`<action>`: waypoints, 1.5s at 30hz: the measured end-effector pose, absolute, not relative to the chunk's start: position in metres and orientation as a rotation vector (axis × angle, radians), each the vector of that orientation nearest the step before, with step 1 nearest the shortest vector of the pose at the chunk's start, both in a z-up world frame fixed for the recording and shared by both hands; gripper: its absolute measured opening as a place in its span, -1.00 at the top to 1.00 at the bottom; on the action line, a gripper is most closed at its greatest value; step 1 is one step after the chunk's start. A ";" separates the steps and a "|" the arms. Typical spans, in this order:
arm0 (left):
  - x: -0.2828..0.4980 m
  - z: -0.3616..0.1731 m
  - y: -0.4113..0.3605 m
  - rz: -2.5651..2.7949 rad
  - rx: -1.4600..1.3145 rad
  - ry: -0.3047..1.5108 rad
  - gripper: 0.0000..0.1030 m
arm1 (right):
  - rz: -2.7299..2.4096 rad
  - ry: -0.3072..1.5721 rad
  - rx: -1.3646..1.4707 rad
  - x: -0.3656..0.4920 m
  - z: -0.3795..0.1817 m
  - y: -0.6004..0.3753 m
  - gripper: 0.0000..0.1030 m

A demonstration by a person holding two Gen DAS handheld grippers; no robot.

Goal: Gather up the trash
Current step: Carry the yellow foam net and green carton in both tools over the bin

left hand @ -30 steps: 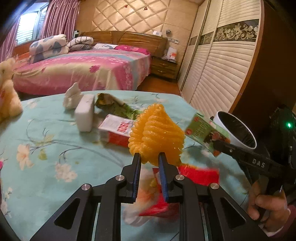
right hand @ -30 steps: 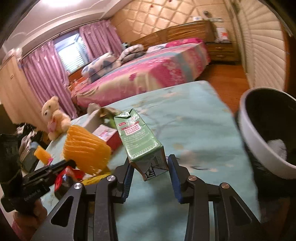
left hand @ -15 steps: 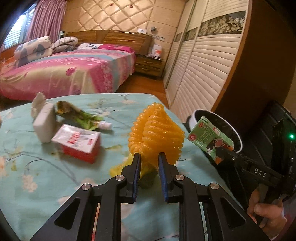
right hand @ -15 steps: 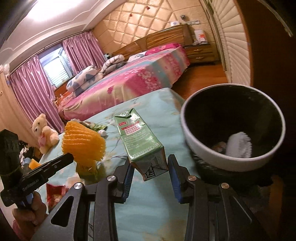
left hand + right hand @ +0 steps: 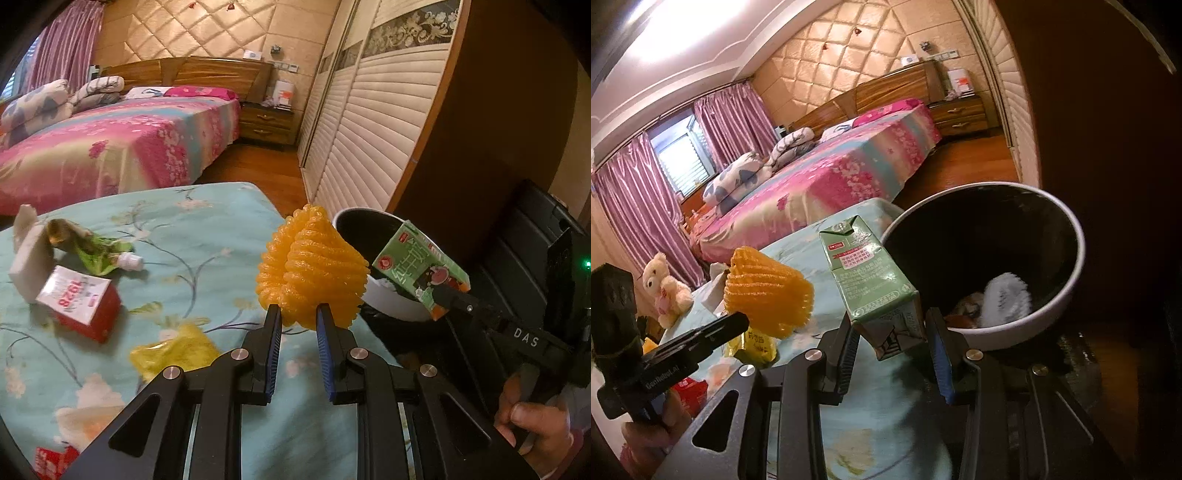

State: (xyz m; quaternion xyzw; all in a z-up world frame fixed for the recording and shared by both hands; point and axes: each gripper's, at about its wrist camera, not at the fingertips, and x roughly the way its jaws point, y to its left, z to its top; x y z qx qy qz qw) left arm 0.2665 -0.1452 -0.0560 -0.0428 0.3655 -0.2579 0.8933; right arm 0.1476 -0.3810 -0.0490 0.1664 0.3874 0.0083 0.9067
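My left gripper (image 5: 297, 314) is shut on an orange foam fruit net (image 5: 312, 266), held above the table's right end beside the bin. That net (image 5: 766, 295) also shows at the left of the right wrist view. My right gripper (image 5: 888, 325) is shut on a green milk carton (image 5: 875, 288), which it holds at the near rim of the white bin (image 5: 1071, 273). The carton (image 5: 421, 269) hangs over the bin (image 5: 391, 306) in the left wrist view. A white foam net (image 5: 1006, 299) and other scraps lie inside the bin.
On the floral teal tablecloth (image 5: 207, 229) lie a red carton (image 5: 79, 306), a white block (image 5: 27, 262), a green crumpled pouch (image 5: 92, 243) and a yellow wrapper (image 5: 177, 354). A teddy bear (image 5: 666, 288) sits at the far left. A bed and louvred wardrobe doors stand behind.
Both grippers have carried their loads to the right along the table toward the bin. The carton now reaches the bin's rim and the orange net is close beside it.
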 end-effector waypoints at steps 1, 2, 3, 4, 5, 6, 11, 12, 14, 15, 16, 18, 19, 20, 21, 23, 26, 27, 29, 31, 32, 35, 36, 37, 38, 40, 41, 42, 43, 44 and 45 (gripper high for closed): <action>0.268 -0.056 -0.148 -0.536 -0.090 0.760 0.66 | 0.012 0.798 0.344 0.146 -0.049 -0.383 0.29; 0.270 -0.056 -0.150 -0.540 -0.091 0.762 0.66 | 0.008 0.798 0.346 0.148 -0.049 -0.387 0.29; 0.271 -0.056 -0.155 -0.543 -0.090 0.764 0.66 | 0.002 0.797 0.348 0.147 -0.048 -0.390 0.29; 0.271 -0.056 -0.160 -0.546 -0.086 0.763 0.66 | -0.003 0.797 0.349 0.147 -0.049 -0.393 0.29; 0.272 -0.056 -0.165 -0.548 -0.082 0.762 0.66 | -0.009 0.796 0.352 0.147 -0.049 -0.397 0.29; 0.271 -0.056 -0.168 -0.551 -0.080 0.762 0.66 | -0.014 0.795 0.354 0.146 -0.049 -0.399 0.29; 0.276 -0.055 -0.186 -0.567 -0.066 0.762 0.66 | -0.041 0.794 0.365 0.143 -0.051 -0.411 0.29; 0.277 -0.056 -0.190 -0.571 -0.062 0.764 0.66 | -0.046 0.795 0.367 0.142 -0.052 -0.414 0.29; 0.280 -0.057 -0.196 -0.575 -0.057 0.766 0.66 | -0.056 0.795 0.371 0.142 -0.053 -0.418 0.29; 0.281 -0.057 -0.199 -0.579 -0.056 0.768 0.66 | -0.061 0.796 0.373 0.141 -0.053 -0.420 0.29; 0.282 -0.057 -0.201 -0.581 -0.054 0.769 0.66 | -0.066 0.796 0.374 0.141 -0.053 -0.422 0.29; 0.284 -0.058 -0.206 -0.583 -0.049 0.769 0.66 | -0.074 0.796 0.377 0.142 -0.053 -0.426 0.29; 0.286 -0.059 -0.208 -0.585 -0.049 0.770 0.66 | -0.079 0.797 0.376 0.142 -0.053 -0.428 0.29; 0.287 -0.058 -0.210 -0.586 -0.049 0.770 0.66 | -0.083 0.797 0.375 0.143 -0.053 -0.430 0.29; 0.288 -0.058 -0.211 -0.586 -0.050 0.771 0.66 | -0.087 0.799 0.374 0.143 -0.053 -0.432 0.29; 0.290 -0.058 -0.214 -0.590 -0.050 0.772 0.66 | -0.095 0.801 0.373 0.144 -0.053 -0.433 0.29; 0.293 -0.058 -0.218 -0.596 -0.043 0.772 0.65 | -0.103 0.801 0.372 0.147 -0.053 -0.436 0.29; 0.294 -0.058 -0.220 -0.598 -0.040 0.773 0.65 | -0.105 0.801 0.372 0.148 -0.053 -0.438 0.29; 0.296 -0.059 -0.224 -0.600 -0.034 0.772 0.66 | -0.109 0.801 0.368 0.148 -0.053 -0.439 0.29; 0.299 -0.060 -0.228 -0.605 -0.032 0.776 0.66 | -0.111 0.803 0.365 0.149 -0.053 -0.439 0.29; 0.300 -0.060 -0.230 -0.606 -0.031 0.778 0.66 | -0.112 0.805 0.363 0.150 -0.053 -0.441 0.29; 0.303 -0.061 -0.235 -0.609 -0.028 0.781 0.65 | -0.119 0.808 0.354 0.153 -0.053 -0.442 0.29; 0.304 -0.061 -0.237 -0.611 -0.027 0.781 0.65 | -0.120 0.809 0.354 0.153 -0.054 -0.443 0.29; 0.306 -0.060 -0.239 -0.611 -0.025 0.780 0.65 | -0.123 0.810 0.352 0.154 -0.054 -0.443 0.29; 0.307 -0.060 -0.241 -0.611 -0.024 0.780 0.65 | -0.126 0.812 0.350 0.155 -0.054 -0.443 0.29; 0.310 -0.060 -0.244 -0.614 -0.024 0.780 0.65 | -0.131 0.817 0.351 0.157 -0.055 -0.445 0.29; 0.312 -0.060 -0.247 -0.615 -0.021 0.780 0.65 | -0.132 0.820 0.354 0.157 -0.056 -0.445 0.29; 0.313 -0.060 -0.250 -0.614 -0.019 0.781 0.65 | -0.133 0.823 0.355 0.158 -0.056 -0.446 0.29; 0.316 -0.061 -0.252 -0.614 -0.018 0.783 0.65 | -0.135 0.826 0.355 0.158 -0.057 -0.447 0.29; 0.318 -0.061 -0.254 -0.615 -0.018 0.786 0.65 | -0.134 0.826 0.355 0.159 -0.057 -0.449 0.29; 0.319 -0.062 -0.256 -0.614 -0.018 0.790 0.64 | -0.134 0.828 0.353 0.160 -0.057 -0.449 0.29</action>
